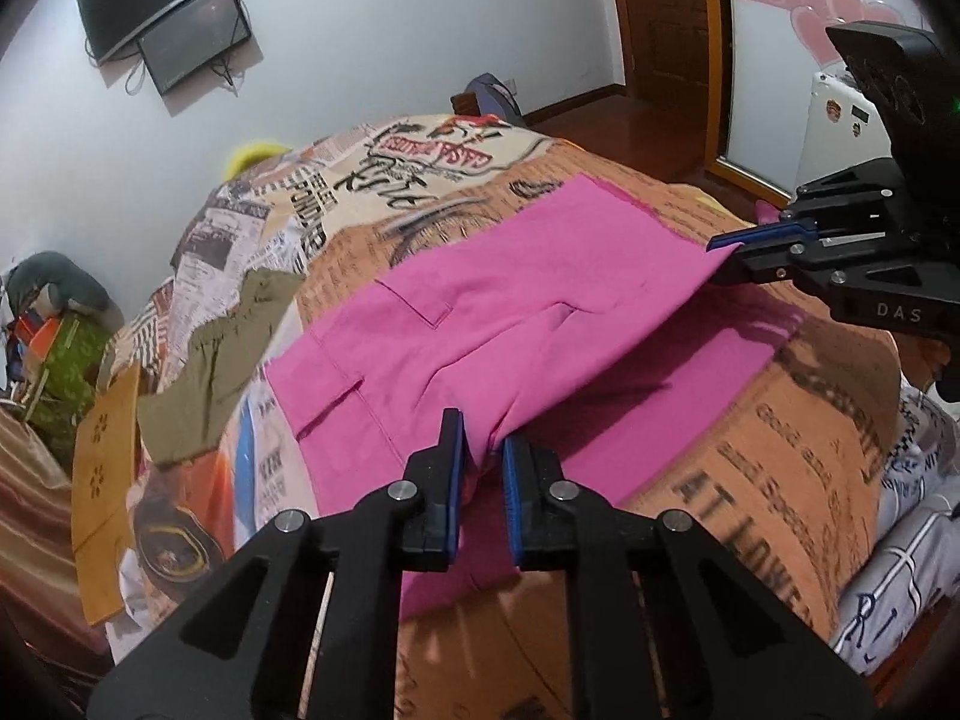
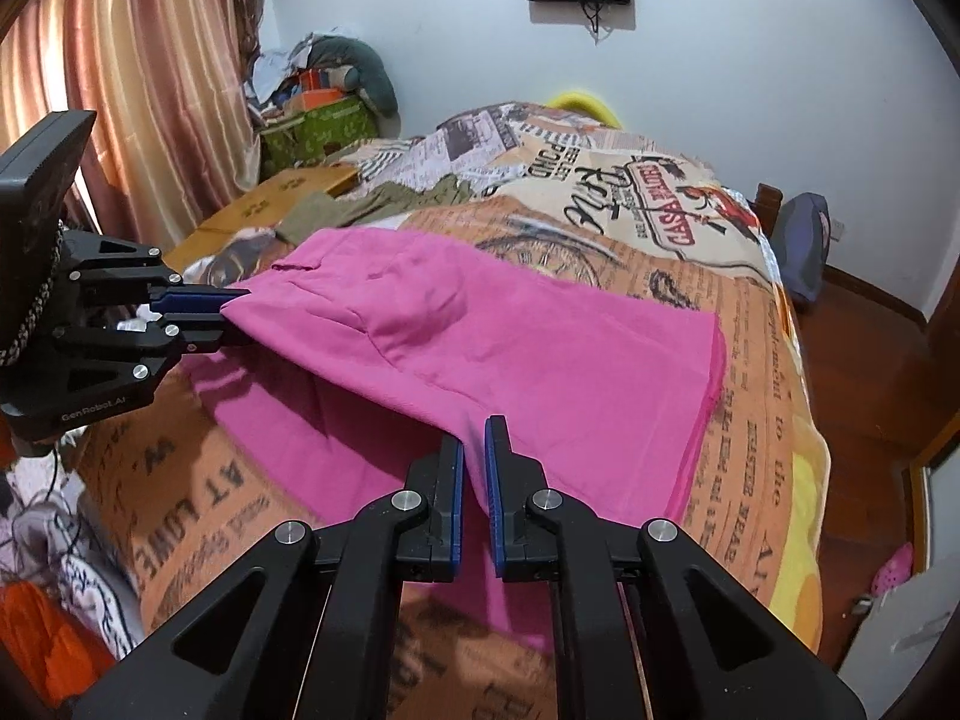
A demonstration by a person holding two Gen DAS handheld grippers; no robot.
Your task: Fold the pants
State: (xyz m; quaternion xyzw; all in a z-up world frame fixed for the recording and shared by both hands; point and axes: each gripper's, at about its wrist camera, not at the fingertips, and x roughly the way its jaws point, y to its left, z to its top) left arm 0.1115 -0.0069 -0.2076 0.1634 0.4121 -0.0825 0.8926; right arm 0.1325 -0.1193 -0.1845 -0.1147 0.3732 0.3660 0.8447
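Note:
Pink pants (image 1: 480, 312) lie spread on a bed with a printed newspaper-style cover (image 1: 750, 468), pocket side up. Their near edge is raised off the cover, folding over a lower pink layer (image 1: 660, 402). My left gripper (image 1: 483, 438) is shut on a pinch of that edge, and the right wrist view shows it from the side (image 2: 231, 315) gripping the cloth at the left. My right gripper (image 2: 474, 438) is shut on the same raised edge further along, and it appears at the right of the left wrist view (image 1: 717, 258). The pants (image 2: 480, 330) sag between the two grips.
An olive garment (image 1: 222, 360) lies on the cover beyond the pants, beside a flat cardboard box (image 1: 105, 480). Curtains (image 2: 120, 90) and a cluttered green box (image 2: 318, 132) stand at one side. Two screens (image 1: 174, 18) hang on the wall. A wooden door (image 1: 666, 18) is far off.

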